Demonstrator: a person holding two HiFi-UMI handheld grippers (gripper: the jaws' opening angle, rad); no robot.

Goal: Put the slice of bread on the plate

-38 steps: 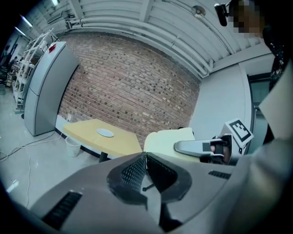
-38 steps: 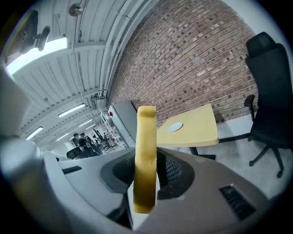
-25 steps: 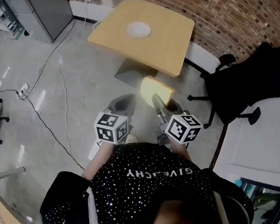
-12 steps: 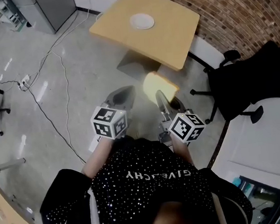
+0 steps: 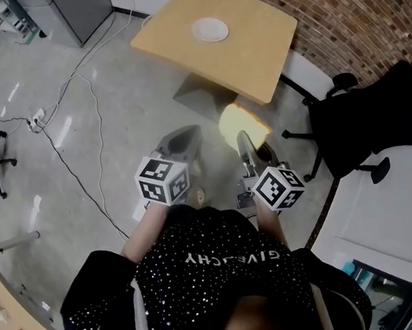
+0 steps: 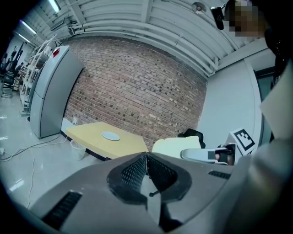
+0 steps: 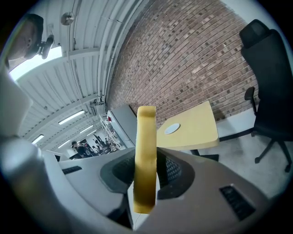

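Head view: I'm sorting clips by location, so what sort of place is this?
Likely a lab or workshop-style office: brick wall, bare floor with loose cables, a black office chair and a tall grey cabinet.

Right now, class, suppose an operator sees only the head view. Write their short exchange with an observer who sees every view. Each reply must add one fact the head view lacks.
Operator: Is the bread slice really clamped?
Observer: Yes. In the right gripper view, the right gripper presses on both faces of the slice, which stands on edge.
Operator: Is the left gripper free?
Observer: Yes. In the left gripper view, its jaws are together with nothing between them.
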